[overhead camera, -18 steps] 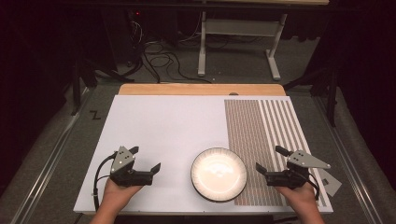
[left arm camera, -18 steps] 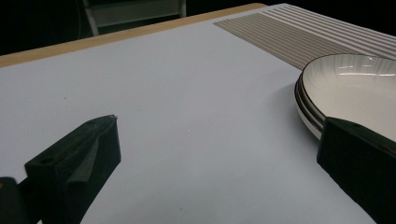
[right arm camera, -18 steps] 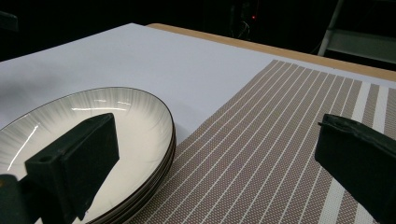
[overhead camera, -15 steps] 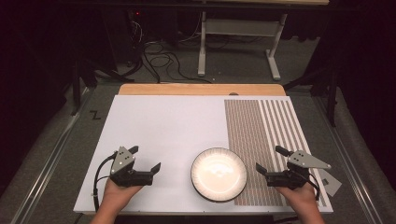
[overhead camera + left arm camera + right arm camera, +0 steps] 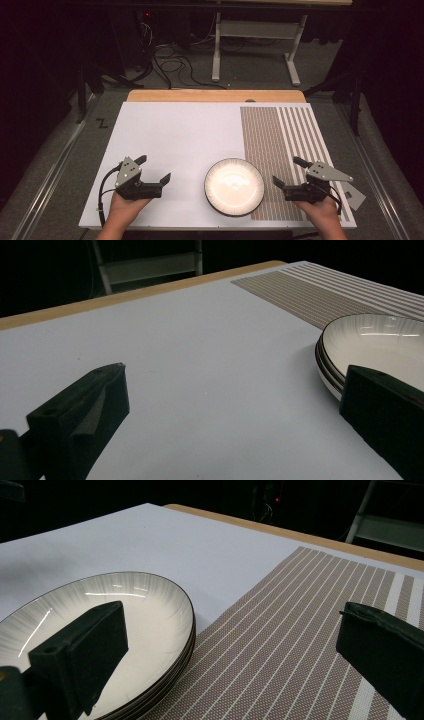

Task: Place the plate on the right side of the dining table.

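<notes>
My high view looks forward and down from above the near edge, taking in the whole table (image 5: 190,135), with dark floor along the top of the frame. My left gripper view sits low over the white surface, close in, facing the far edge; the stacked plates (image 5: 380,347) enter at its right. My right gripper view, equally low, catches those plates (image 5: 100,615) at lower left and the striped mat (image 5: 300,630).
</notes>
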Motion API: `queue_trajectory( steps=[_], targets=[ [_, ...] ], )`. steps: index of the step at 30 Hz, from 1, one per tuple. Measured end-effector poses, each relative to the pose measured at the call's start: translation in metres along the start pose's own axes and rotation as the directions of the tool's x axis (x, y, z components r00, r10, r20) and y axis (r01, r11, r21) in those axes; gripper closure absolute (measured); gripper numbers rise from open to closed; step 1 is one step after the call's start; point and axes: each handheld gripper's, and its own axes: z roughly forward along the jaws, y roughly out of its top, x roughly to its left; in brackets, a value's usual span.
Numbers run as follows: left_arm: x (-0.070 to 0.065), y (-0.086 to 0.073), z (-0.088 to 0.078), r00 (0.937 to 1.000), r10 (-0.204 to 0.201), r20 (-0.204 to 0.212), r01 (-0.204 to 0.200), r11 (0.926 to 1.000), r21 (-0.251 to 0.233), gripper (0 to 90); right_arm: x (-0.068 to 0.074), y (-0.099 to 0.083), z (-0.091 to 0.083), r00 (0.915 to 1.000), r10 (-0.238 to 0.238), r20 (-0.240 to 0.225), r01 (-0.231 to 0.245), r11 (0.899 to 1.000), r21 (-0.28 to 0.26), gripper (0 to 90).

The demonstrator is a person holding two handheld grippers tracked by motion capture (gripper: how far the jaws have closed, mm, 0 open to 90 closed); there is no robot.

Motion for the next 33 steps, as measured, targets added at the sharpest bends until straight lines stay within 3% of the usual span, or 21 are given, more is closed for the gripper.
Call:
queue_trajectory(
  steps=[18, 27, 31, 32, 33],
  targets=[
    [0.0000, -0.0002, 0.0006, 0.9999, 0.004, 0.014, -0.004, 1.0000, 0.002, 0.3, 0.0004, 0.0003, -0.0015, 1.0000, -0.002, -0.002, 0.002, 1.000, -0.002, 3.9],
    [-0.0010, -0.0014, 0.0020, 0.9995, 0.010, 0.031, -0.010, 0.9999, 0.004, 0.3, 0.0035, 0.0035, -0.0021, 0.9998, -0.019, -0.003, 0.019, 1.000, -0.012, 17.0],
    [-0.0005, -0.0017, 0.0019, 0.9993, 0.011, 0.035, -0.011, 0.9999, 0.005, 0.3, 0.0063, 0.0046, -0.0005, 0.9996, -0.030, -0.004, 0.030, 1.000, 0.001, 27.0],
    [-0.0005, -0.0015, 0.0018, 0.9993, 0.012, 0.035, -0.012, 0.9999, 0.006, 0.3, 0.0073, 0.0047, -0.0006, 0.9994, -0.033, -0.006, 0.033, 0.999, -0.002, 33.4],
    [-0.0007, -0.0013, 0.0019, 0.9994, 0.010, 0.034, -0.010, 0.9999, 0.004, 0.3, 0.0073, 0.0047, -0.0006, 0.9994, -0.033, -0.006, 0.033, 0.999, -0.002, 33.4]
  ],
)
